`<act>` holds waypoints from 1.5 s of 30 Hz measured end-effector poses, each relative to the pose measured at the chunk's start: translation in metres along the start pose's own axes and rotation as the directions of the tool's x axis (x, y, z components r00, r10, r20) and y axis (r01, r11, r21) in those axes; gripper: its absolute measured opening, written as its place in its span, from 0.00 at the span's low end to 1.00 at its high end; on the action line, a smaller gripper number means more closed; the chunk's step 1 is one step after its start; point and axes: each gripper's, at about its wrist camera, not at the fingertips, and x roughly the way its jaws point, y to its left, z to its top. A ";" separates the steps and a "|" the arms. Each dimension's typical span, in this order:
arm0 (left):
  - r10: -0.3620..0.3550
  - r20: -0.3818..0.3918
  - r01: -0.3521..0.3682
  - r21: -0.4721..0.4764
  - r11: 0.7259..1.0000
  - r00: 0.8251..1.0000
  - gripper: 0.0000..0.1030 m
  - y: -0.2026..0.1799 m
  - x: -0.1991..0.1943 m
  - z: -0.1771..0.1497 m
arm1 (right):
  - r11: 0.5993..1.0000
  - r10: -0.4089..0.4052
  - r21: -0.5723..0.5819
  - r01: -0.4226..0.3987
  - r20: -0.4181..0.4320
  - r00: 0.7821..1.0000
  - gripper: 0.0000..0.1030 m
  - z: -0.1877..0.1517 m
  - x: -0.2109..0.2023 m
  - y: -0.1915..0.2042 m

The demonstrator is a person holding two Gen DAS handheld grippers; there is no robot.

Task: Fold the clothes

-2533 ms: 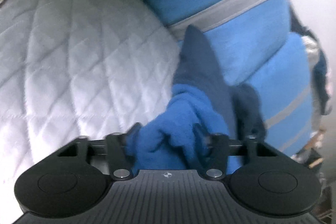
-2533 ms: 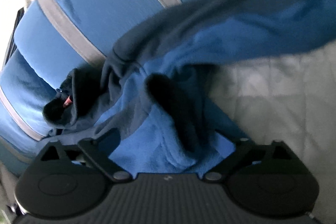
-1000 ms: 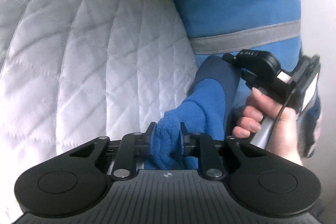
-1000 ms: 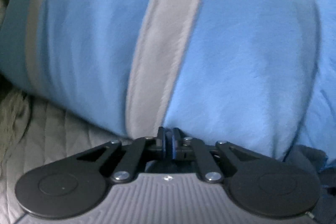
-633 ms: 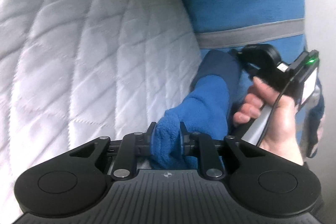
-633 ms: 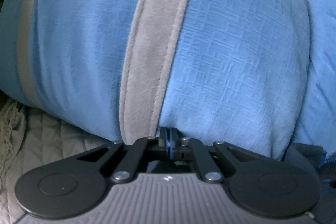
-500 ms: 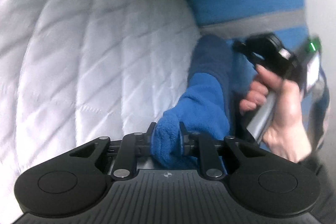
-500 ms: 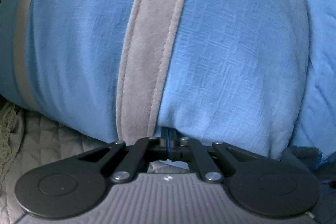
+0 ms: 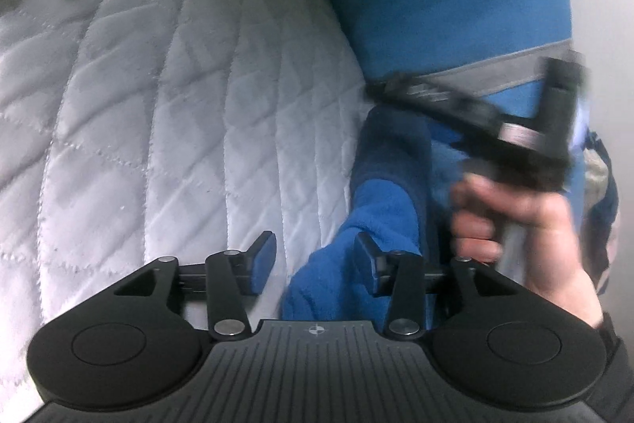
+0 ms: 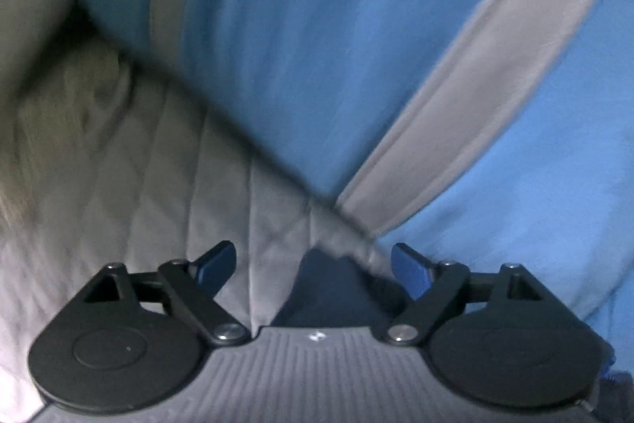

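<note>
Only from left wrist: hand point(image 9: 527, 224) beside fleece point(image 9: 380, 217).

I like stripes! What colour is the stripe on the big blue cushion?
Grey stripe, clearest in the right wrist view.

The left tongs point(image 9: 313, 260) stood with their jaws spread wide, the blue-padded fingers point(image 9: 263, 256) well apart and gripping nothing. The right tongs point(image 10: 313, 264) were likewise parted, both blue pads angled outward with a clear gap between them. In the left wrist view the right tongs point(image 9: 475, 110) showed from the side, blurred, reaching leftward across the frame. The person's right hand point(image 9: 523, 224) was wrapped around their handle, fingers curled and the knuckles facing the camera, with a dark sleeve at the wrist.
</note>
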 end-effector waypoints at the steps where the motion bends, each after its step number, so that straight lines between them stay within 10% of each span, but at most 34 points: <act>1: -0.002 0.001 0.002 0.009 1.000 1.000 0.43 -0.001 0.001 0.001 | 1.000 -0.025 0.012 0.025 -0.018 1.000 0.45 -0.004 0.007 -0.001; 2: -0.006 0.003 0.006 0.021 1.000 1.000 0.43 -0.001 0.002 0.002 | 0.998 -0.049 0.024 0.050 -0.036 0.998 0.13 -0.008 0.013 -0.003; 8: -0.070 -0.027 0.073 0.118 0.990 0.997 0.41 -0.005 0.013 0.009 | 0.976 -0.060 0.213 0.037 0.104 0.993 0.11 -0.024 -0.017 -0.040; 11: -0.111 -0.049 0.117 0.154 0.981 0.993 0.21 -0.009 0.015 0.007 | 0.957 -0.093 0.285 0.051 0.139 0.986 0.10 -0.013 -0.025 -0.053; 22: 0.014 0.063 -0.023 0.140 0.990 0.998 0.14 -0.013 -0.018 0.008 | 0.930 -0.137 0.361 0.065 0.176 0.975 0.10 -0.016 -0.028 -0.056; 23: 0.028 0.073 -0.038 0.131 0.991 0.997 0.00 -0.012 -0.021 0.009 | 0.930 -0.137 0.362 0.065 0.176 0.975 0.10 -0.017 -0.029 -0.057; 31: 0.058 0.145 -0.070 0.082 0.994 0.988 0.12 -0.011 -0.037 0.017 | 0.935 -0.120 0.351 0.052 0.176 0.977 0.11 -0.024 -0.034 -0.059; 33: 0.035 0.137 -0.046 0.085 0.995 0.990 0.27 -0.015 -0.034 0.016 | 0.935 -0.106 0.352 0.036 0.181 0.978 0.20 -0.027 -0.036 -0.060; 37: 0.040 0.138 -0.059 0.136 0.989 0.990 0.38 -0.025 -0.041 0.007 | 0.948 -0.078 0.319 0.012 0.195 0.978 0.99 -0.030 -0.054 -0.061; 45: 0.094 0.233 -0.143 0.201 0.969 0.968 0.68 -0.044 -0.061 0.003 | 0.953 -0.071 0.302 0.000 0.222 0.973 1.00 -0.070 -0.137 -0.087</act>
